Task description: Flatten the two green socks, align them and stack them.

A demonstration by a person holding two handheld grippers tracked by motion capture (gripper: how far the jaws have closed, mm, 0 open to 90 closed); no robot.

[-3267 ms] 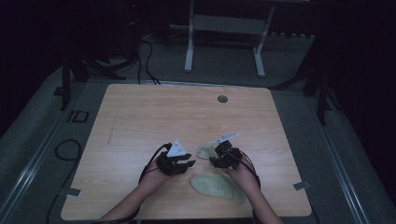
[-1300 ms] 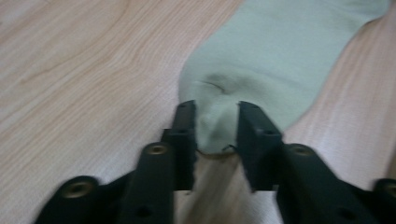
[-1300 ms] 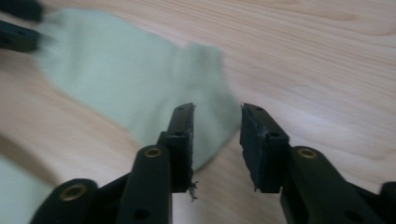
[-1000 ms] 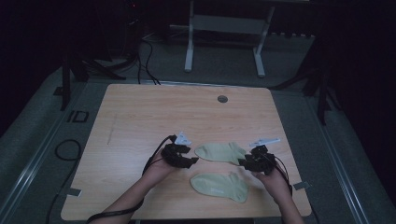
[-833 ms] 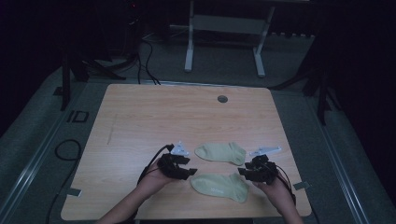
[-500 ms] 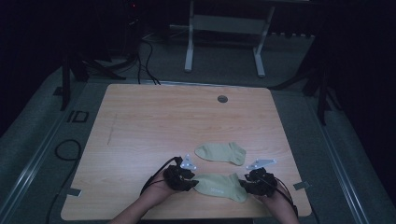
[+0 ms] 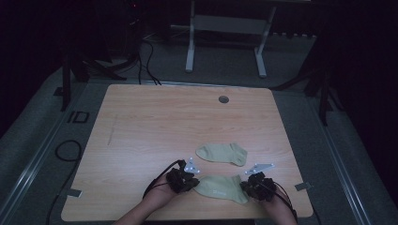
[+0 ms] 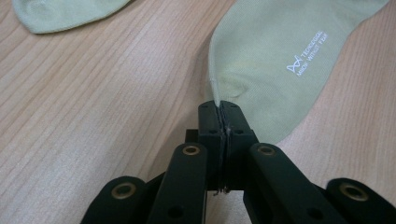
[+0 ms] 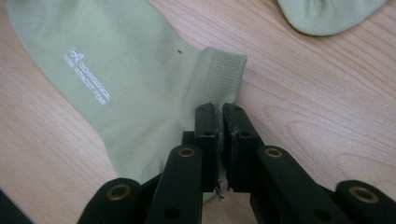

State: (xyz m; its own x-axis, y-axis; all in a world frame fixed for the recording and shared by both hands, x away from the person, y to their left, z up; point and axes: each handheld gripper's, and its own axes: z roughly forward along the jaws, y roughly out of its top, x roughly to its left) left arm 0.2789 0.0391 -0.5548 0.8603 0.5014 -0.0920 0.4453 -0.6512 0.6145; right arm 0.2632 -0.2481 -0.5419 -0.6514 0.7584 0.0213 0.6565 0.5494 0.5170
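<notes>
1. Wooden table [image 7: 155, 122] across the middle of the high view, dark floor around it, small round grommet [image 7: 223, 99] near the far edge.
2. Two pale green socks lying flat, low and right of centre in the high view: far sock [image 7: 222, 153] alone and untouched; near sock [image 7: 220, 186] just below it, close to the bottom edge, stretched between both grippers.
3. Left gripper [image 7: 187, 180] at the near sock's left end; in the left gripper view [image 8: 219, 109], jaws just closed and clamped tight on a pinched ridge of the sock's edge.
4. Right gripper [image 7: 251, 185] at the sock's right end; in the right gripper view [image 9: 219, 112], jaws just closed on fabric beside the ribbed cuff [image 9: 222, 70], a thin slit left between the pads.
5. Risks, as judgement: both bites shallow, on thin edge fabric only, so likely to slip out if lifted fast or pulled apart hard; uneven lifting likely to sag or twist the sock; dragging low could snag and shift the far sock just beside it.
</notes>
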